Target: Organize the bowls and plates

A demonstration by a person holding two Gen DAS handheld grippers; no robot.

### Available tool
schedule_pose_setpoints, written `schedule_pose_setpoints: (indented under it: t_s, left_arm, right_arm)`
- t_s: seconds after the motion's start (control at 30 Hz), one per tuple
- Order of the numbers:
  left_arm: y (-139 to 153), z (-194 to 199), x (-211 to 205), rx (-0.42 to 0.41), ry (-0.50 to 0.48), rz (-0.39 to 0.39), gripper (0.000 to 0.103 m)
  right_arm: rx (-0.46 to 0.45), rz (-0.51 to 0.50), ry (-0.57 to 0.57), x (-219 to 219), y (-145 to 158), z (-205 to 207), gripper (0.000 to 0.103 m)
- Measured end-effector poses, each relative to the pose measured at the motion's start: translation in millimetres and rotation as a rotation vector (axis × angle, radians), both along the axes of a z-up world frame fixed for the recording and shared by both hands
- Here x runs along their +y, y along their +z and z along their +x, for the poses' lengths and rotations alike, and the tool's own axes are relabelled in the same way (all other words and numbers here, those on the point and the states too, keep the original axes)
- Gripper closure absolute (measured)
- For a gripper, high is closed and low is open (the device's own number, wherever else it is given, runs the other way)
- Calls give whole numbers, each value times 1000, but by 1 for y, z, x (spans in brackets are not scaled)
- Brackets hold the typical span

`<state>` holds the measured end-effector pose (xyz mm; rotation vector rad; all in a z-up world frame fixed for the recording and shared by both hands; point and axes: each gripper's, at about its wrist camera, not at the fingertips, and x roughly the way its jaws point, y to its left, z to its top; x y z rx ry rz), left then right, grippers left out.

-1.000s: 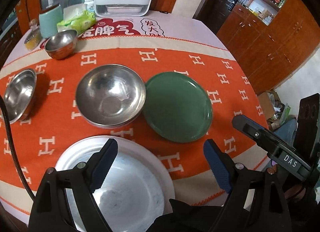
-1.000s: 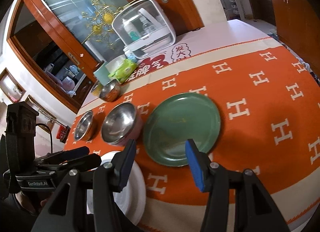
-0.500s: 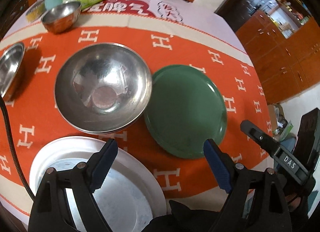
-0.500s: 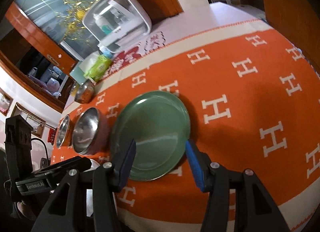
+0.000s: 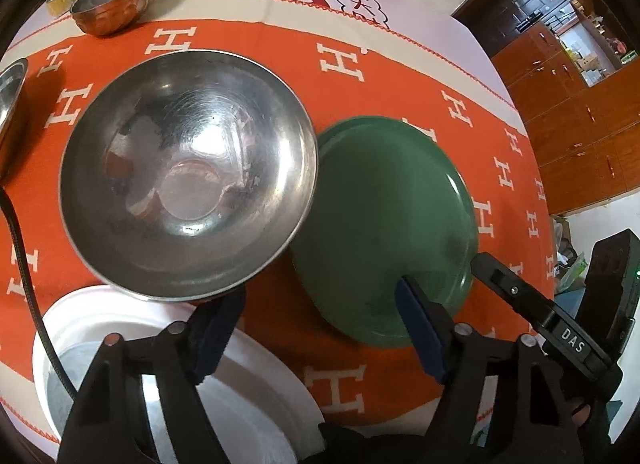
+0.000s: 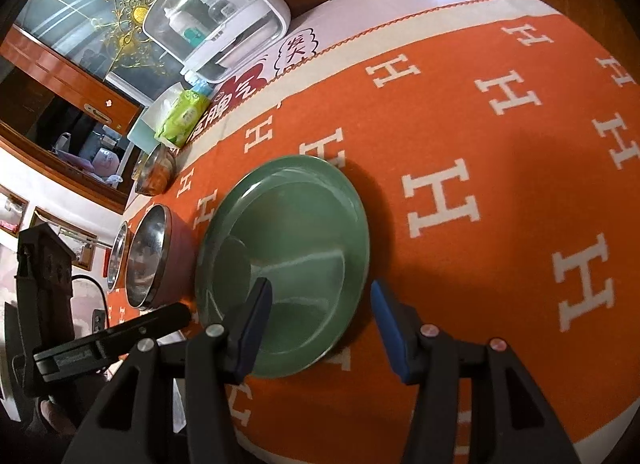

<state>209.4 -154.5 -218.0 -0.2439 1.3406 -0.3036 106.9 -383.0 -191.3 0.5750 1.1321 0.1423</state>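
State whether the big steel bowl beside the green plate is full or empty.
Empty. The left wrist view looks straight into the steel bowl and shows its bare, shiny bottom with only reflections; nothing lies inside.

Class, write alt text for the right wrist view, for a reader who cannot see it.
An open right gripper straddles the near right rim of a green plate on an orange tablecloth patterned with white H letters. Left of the plate stands a steel bowl, with the left gripper reaching in below it.
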Motion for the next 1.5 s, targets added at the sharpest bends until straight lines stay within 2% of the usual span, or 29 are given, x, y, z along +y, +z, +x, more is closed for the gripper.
schedule_pose_setpoints:
  t_s: [0.27, 0.4, 0.5, 0.63, 0.87, 1.1, 1.23, 1.5]
  left_arm:
    - [-9, 8, -4, 3, -1, 15, 50]
    - [-13, 11, -9, 12, -10, 23, 58]
    - [-16, 13, -13, 16, -19, 35, 59]
    - [-22, 16, -17, 28, -18, 34, 67]
    - [-25, 19, -20, 20, -31, 44, 72]
    - [-26, 19, -16, 11, -21, 45, 81]
    - [-26, 17, -12, 13, -13, 42, 84]
    - [-19, 12, -6, 6, -18, 24, 84]
  right_arm:
    - [6, 19, 9, 0, -8, 6, 53]
    - [19, 21, -2, -4, -12, 7, 64]
    - [39, 25, -11, -6, -17, 9, 72]
    - [46, 26, -23, -9, -20, 12, 79]
    - [43, 35, -36, -13, -23, 12, 87]
    - [41, 36, -45, -16, -25, 13, 94]
    - [44, 30, -44, -16, -24, 13, 95]
    - [21, 6, -44, -15, -14, 8, 95]
